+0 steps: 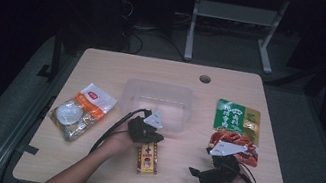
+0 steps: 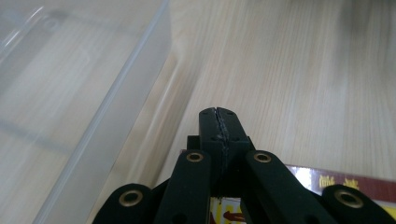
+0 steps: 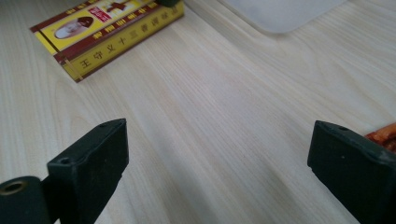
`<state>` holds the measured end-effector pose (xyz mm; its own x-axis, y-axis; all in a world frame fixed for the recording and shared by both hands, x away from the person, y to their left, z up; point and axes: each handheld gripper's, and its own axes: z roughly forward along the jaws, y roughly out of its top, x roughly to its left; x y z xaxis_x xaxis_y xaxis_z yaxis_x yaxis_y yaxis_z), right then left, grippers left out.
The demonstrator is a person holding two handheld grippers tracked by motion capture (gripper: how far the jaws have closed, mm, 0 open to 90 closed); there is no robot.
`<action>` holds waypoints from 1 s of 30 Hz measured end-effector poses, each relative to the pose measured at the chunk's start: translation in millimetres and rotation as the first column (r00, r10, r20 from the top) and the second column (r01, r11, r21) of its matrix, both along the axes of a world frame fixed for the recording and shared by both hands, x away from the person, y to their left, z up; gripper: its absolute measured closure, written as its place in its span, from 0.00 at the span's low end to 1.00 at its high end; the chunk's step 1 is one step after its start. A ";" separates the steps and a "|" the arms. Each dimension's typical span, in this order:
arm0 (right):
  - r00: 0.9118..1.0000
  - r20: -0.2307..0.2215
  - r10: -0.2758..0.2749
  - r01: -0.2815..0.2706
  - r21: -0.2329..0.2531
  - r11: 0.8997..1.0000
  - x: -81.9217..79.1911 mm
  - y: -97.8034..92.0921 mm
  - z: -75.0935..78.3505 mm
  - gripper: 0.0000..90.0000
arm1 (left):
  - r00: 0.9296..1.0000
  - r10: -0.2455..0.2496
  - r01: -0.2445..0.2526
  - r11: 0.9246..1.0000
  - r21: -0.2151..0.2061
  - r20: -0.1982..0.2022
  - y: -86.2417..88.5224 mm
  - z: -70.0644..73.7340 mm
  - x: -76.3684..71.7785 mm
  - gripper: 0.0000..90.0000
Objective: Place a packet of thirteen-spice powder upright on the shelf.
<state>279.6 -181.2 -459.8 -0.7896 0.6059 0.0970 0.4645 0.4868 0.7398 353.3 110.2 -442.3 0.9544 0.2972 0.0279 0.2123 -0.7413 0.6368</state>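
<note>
Two grippers: left gripper (image 1: 148, 139) jaws closed over box (image 1: 147, 158), lower center; right gripper (image 1: 201, 173) gaped, idle. Next, prob.: grip box, lift to tub (image 1: 158, 91).

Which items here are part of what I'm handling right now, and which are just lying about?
In hand: left gripper, shut, over the yellow-and-red box; clear plastic container beside it.
Lying about: white-and-orange packet; green-and-red snack packet; right gripper, open.

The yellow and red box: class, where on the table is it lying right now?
In the high view the yellow and red box lies near the table's front edge, left of centre, under the left gripper, just before the clear tub.
</note>
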 end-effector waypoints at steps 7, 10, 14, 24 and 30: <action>1.000 -0.004 0.001 -0.001 -0.001 1.000 0.8 1.5 -0.2 0.05 | 0.999 0.042 -0.042 0.999 0.015 -0.001 27.2 3.9 -0.9 1.00; 1.000 -0.002 0.006 -0.006 -0.007 1.000 1.9 2.7 -1.2 0.05 | 0.998 0.062 -0.062 0.998 0.013 -0.009 39.0 4.2 -1.9 1.00; 1.000 0.002 0.010 -0.010 -0.006 1.000 1.7 3.7 -0.6 0.05 | 0.996 0.088 -0.088 0.996 0.015 -0.016 52.7 4.5 -5.5 1.00; 1.000 -0.001 0.015 -0.015 -0.008 1.000 1.7 4.5 -1.1 0.05 | 0.989 0.146 -0.146 0.989 0.030 -0.027 89.5 3.1 -15.1 1.00; 1.000 0.006 0.020 -0.020 -0.014 1.000 2.5 5.0 -1.6 0.05 | 0.984 0.169 -0.167 0.985 0.048 -0.048 106.9 -1.9 -23.1 1.00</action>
